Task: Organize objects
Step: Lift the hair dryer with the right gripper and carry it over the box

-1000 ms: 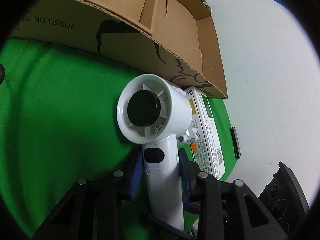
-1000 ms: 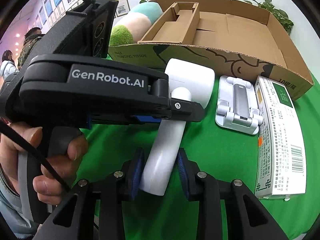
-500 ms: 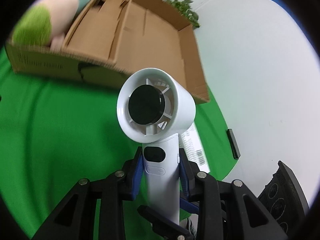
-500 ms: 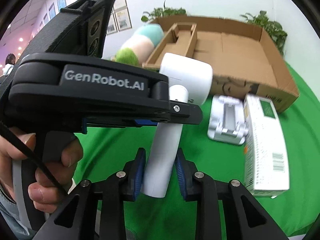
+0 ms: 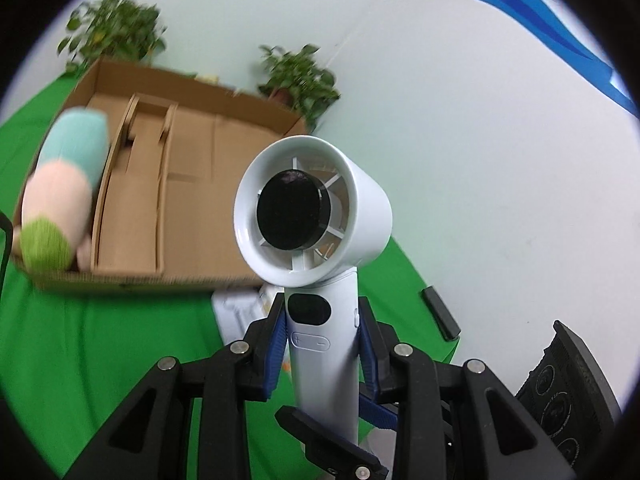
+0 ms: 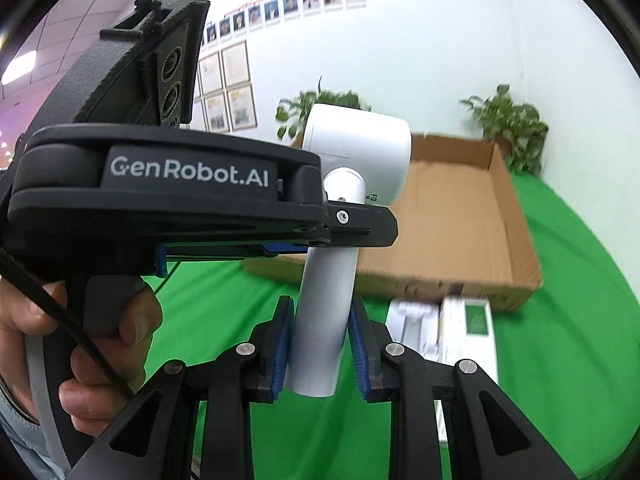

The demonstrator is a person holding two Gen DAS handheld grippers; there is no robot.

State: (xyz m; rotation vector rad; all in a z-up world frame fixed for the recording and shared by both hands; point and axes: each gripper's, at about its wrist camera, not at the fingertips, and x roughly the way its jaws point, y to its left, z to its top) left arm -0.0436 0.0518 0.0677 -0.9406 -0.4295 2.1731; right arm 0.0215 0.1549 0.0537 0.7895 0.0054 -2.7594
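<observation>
Open green bench (image 5: 100,352) is seen on the near side of the cardboard box (image 5: 192,208), and the box floor right of its cardboard divider (image 5: 160,184) lies bare. The left compartment is taken up by a plush toy (image 5: 60,200). Just before the box, passage is blocked by a white stand (image 6: 412,328) and a carton (image 6: 468,340). Behind the box, two potted plants (image 5: 300,80) are set against the wall.
</observation>
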